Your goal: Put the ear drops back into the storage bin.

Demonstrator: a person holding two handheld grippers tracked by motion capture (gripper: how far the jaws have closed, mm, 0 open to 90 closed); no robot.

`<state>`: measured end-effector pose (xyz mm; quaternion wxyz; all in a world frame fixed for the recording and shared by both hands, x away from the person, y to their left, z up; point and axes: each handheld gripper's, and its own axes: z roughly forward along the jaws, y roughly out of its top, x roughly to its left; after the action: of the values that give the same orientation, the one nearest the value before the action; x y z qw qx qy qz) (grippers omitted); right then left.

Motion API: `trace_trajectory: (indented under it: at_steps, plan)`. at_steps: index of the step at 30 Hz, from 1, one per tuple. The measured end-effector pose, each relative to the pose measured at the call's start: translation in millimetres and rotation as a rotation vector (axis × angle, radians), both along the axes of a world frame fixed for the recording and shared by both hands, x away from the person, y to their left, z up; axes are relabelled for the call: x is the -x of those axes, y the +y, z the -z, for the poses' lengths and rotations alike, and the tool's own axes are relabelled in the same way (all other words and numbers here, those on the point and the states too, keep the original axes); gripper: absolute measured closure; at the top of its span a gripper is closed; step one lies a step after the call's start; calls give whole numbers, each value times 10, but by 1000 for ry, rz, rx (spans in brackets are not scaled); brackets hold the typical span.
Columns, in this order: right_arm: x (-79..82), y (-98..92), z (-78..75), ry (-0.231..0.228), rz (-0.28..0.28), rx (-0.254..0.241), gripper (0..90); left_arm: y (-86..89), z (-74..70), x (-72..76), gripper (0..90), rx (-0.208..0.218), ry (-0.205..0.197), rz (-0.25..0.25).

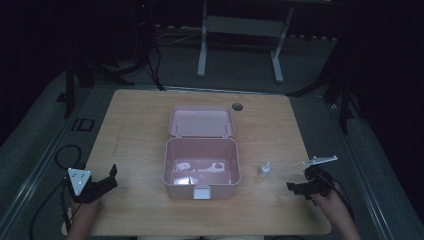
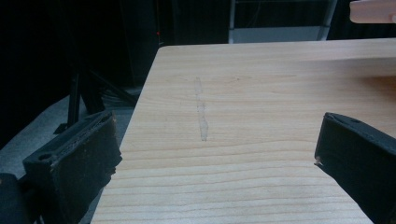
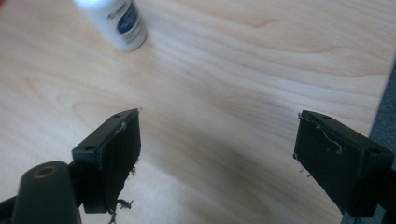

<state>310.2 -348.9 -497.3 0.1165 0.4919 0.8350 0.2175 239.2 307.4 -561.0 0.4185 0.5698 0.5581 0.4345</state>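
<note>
The scene is dim from the high view, and what lies in the pink box (image 1: 202, 167) is hard to make out: pale shapes on its floor under glare. Its lid (image 1: 201, 121) lies open behind it. In the right gripper view the bottle (image 3: 120, 22) is blurred and cut off at the top edge, its label unreadable. In the left gripper view a pink corner at the top right is cut off.

The bottle (image 1: 265, 169) stands upright on the table (image 1: 140, 130), just right of the box and near the right gripper (image 1: 298, 188), which points at it from the right. That gripper's jaws are spread wide with nothing between them; the bottle lies ahead of them, apart, off toward the left jaw. The left gripper (image 1: 109, 179) is near the table's front left, well apart from the bottle, jaws also spread and holding nothing.

The table is light wood with a faint scuff (image 2: 201, 114). Around it are grey floor, cables and a white frame (image 1: 240, 35) in a dark room.
</note>
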Motion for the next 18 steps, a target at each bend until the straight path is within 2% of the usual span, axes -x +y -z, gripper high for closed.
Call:
trace_trajectory:
  at_steps: [2, 4, 7, 12, 16, 18]
  plan:
    - [-26, 31, -27, 22, -29, 38, 146, 1, 0, 0, 3, 0, 0, 0]
    - [-54, 56, -55, 48, -66, 54, 174, 1, 0, -2, 3, 3, 0, 0]
    - [-94, 96, -84, 103, -121, 97, 177, 3, 0, -2, 3, 3, 0, 1]
    - [-159, 176, -112, 221, -190, 187, 188, 3, 0, -3, 3, 3, 1, 0]
    - [-191, 257, -151, 280, -258, 222, 186, 4, 0, -3, 3, 3, 1, 0]
    - [-201, 292, -159, 320, -296, 232, 137, 4, 0, -3, 3, 3, 1, 0]
